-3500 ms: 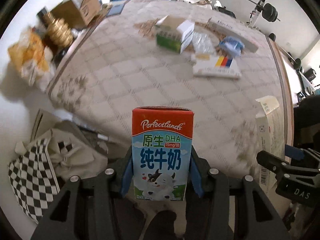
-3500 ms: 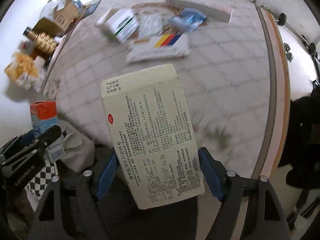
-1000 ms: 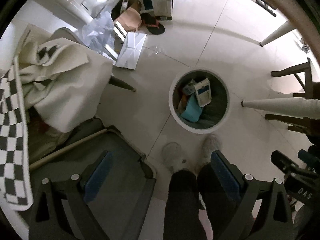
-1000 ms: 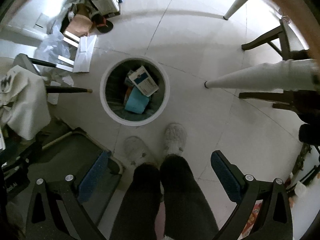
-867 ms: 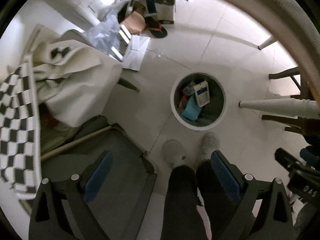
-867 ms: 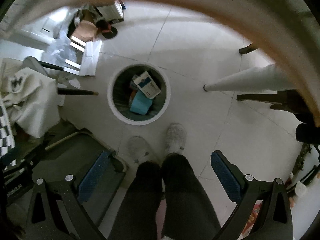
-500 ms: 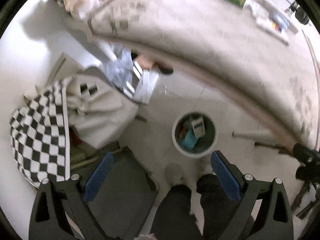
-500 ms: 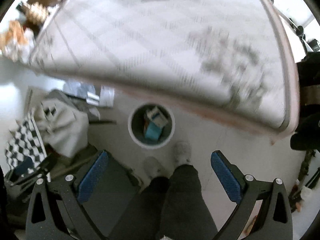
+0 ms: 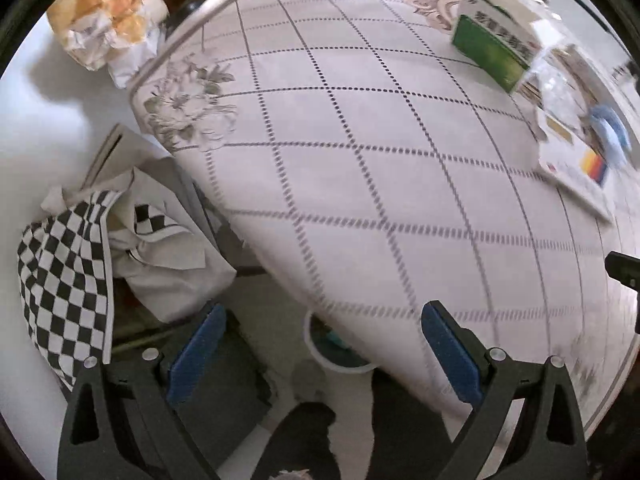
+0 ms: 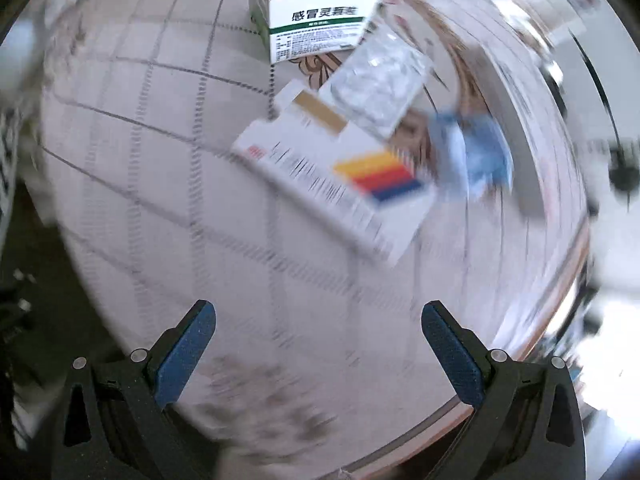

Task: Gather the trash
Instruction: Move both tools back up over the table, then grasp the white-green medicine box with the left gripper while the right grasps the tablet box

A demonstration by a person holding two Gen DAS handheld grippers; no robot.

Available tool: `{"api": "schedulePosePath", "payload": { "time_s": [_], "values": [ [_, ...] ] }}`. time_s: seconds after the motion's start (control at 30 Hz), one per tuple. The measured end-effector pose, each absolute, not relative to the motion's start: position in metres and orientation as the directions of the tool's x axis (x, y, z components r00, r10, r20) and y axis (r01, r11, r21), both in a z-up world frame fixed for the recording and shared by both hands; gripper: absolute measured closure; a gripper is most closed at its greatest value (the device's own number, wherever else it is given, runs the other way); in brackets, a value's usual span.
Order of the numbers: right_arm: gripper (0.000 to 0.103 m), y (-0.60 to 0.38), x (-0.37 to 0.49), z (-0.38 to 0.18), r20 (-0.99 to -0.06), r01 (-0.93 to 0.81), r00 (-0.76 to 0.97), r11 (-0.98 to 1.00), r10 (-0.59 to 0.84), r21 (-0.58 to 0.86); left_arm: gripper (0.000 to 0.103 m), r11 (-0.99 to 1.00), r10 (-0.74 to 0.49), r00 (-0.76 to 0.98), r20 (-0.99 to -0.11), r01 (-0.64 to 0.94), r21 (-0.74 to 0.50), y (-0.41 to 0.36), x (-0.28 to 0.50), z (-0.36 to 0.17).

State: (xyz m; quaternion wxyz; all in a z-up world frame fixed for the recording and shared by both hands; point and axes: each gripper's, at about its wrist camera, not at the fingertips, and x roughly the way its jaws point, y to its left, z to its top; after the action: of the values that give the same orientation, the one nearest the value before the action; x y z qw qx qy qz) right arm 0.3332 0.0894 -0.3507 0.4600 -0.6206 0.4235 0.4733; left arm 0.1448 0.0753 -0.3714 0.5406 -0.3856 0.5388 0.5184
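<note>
Left wrist view: the left hand-held gripper point(image 9: 320, 344) is spread wide and carries nothing, hanging over the near edge of the tabletop point(image 9: 360, 180). Below that edge the rim of the trash bin point(image 9: 316, 350) peeks out, something teal inside. A green-and-white box point(image 9: 494, 46) and a flat striped carton point(image 9: 576, 172) wait on the far side.

Right wrist view, blurred: the right hand-held gripper point(image 10: 318, 340) is likewise wide apart and empty, facing that striped carton point(image 10: 344, 184), a blister pack point(image 10: 376, 80), a blue wrapper point(image 10: 472, 156) and the box point(image 10: 316, 16). By my judgement, collecting is partway, with these pieces left.
</note>
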Motion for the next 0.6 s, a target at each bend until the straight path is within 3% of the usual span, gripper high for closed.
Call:
{"api": "schedulePosePath", "payload": {
  "time_s": [0.33,0.37,0.43,0.5,0.6],
  "values": [
    [0.000,0.151,0.330,-0.408,-0.955,-0.829,0.229,-0.552,-0.191,-0.088,0.003,0.077,0.070,-0.182,-0.981,-0.979,0.187,0.096,0.163,-0.392],
    [0.006,0.153,0.331,-0.410,-0.954,-0.827,0.214,-0.559,-0.209,-0.063,0.003,0.073,0.064,-0.183,-0.981,-0.980,0.188,0.097,0.163,-0.393],
    [0.006,0.156,0.331,-0.411,-0.956,-0.819,0.193,-0.573,-0.219,-0.034,0.003,0.067,0.057,-0.187,-0.981,-0.979,0.191,0.099,0.163,-0.394],
    [0.018,0.158,0.336,-0.408,-0.961,-0.827,0.146,-0.562,-0.235,0.012,0.003,0.063,0.057,-0.191,-0.980,-0.979,0.194,0.103,0.163,-0.394],
    [0.019,0.151,0.336,-0.406,-0.963,-0.844,0.130,-0.537,-0.235,0.017,0.003,0.060,0.059,-0.197,-0.979,-0.978,0.200,0.109,0.165,-0.391]
  ]
}}
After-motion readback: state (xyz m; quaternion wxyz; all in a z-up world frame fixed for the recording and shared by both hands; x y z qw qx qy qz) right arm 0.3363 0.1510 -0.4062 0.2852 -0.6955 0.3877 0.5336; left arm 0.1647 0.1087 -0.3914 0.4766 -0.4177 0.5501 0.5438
